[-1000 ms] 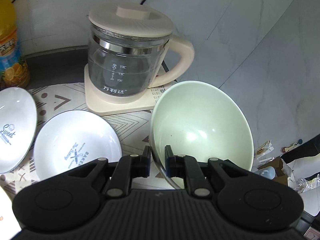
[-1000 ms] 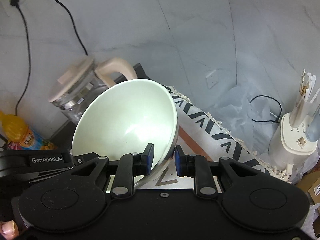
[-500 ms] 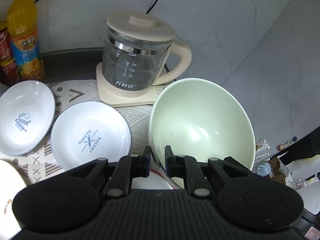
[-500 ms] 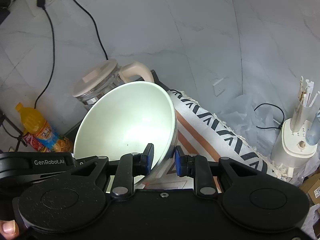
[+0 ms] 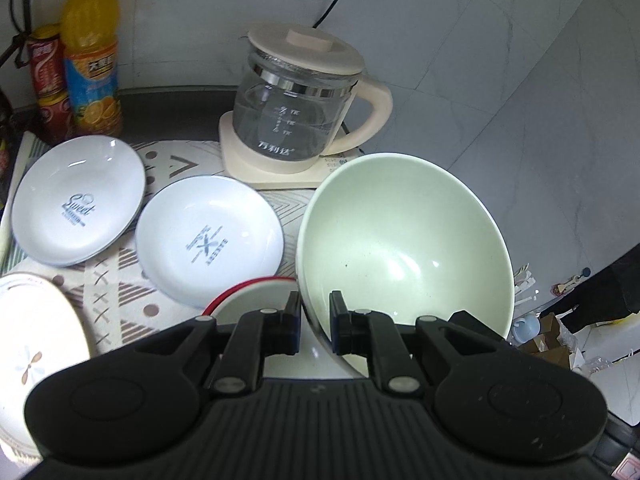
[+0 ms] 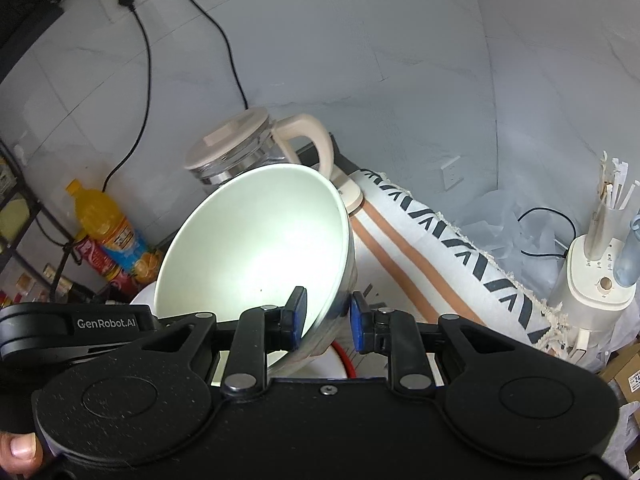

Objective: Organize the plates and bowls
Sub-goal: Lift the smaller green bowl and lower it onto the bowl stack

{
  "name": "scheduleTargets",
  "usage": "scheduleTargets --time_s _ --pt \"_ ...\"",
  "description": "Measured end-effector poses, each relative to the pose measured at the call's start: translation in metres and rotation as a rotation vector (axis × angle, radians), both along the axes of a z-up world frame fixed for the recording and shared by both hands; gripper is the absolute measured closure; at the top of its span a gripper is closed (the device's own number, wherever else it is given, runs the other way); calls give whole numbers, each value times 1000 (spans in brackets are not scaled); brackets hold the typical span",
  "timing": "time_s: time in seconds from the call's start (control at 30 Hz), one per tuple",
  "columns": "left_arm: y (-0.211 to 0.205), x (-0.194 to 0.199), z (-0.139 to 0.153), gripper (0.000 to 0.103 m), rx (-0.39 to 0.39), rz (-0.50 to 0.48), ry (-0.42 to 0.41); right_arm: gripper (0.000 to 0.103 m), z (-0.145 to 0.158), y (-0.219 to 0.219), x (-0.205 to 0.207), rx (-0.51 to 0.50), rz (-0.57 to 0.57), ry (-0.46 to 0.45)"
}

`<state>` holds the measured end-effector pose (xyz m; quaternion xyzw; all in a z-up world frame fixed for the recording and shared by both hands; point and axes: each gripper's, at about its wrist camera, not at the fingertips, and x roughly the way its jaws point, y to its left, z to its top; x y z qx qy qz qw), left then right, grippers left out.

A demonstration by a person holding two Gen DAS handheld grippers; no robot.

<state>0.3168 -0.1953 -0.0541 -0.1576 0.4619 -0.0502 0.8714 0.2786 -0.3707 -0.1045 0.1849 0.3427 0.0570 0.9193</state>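
Both the left tool [image 5: 314, 322] and right tool [image 6: 327, 318] pinch the green bowl's [image 5: 404, 248] near rim. It has risen off the worktop [image 5: 132, 276], above a red-rimmed plate [image 5: 256, 292]; white plates [image 5: 208, 240] wait far left.

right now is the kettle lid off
No, the cream lid sits on top of the glass kettle, covering its mouth.

Two handheld grippers point forward. The left gripper [image 5: 315, 318] has its fingers pinched close together on a rim. The right gripper [image 6: 327, 318] is likewise clamped; a thumb tip [image 6: 18, 449] shows at eight o'clock.
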Motion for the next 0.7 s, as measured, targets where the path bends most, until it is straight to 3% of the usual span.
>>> scheduleTargets --time_s 0.7 --pt "23 -35 -31 91 8 49 96 80 -24 21 -29 -13 78 68"
